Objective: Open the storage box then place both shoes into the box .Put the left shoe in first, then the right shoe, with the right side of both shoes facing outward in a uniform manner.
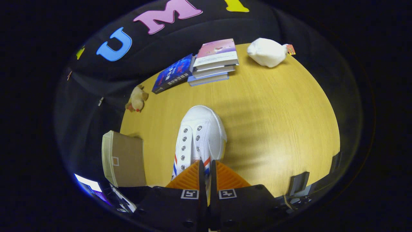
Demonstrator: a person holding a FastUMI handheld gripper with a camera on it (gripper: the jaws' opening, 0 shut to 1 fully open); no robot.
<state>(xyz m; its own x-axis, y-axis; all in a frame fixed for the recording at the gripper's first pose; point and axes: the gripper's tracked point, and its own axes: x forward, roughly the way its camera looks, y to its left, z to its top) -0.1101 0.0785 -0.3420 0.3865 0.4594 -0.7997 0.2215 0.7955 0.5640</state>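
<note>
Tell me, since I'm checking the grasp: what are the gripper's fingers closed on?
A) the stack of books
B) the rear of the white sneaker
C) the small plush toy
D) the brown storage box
B: the gripper has its fingers nearly together on the heel end of the white sneaker, whose toe points ahead over the wooden table.

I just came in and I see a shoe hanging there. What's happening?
A hand-held claw is pinched nearly closed on the back end of a white shoe, which points away from it over the wooden table. A brown storage box stands at the table's edge beside the shoe. Farther off are a stack of books, a blue book, a small plush toy and a white plush.
</note>
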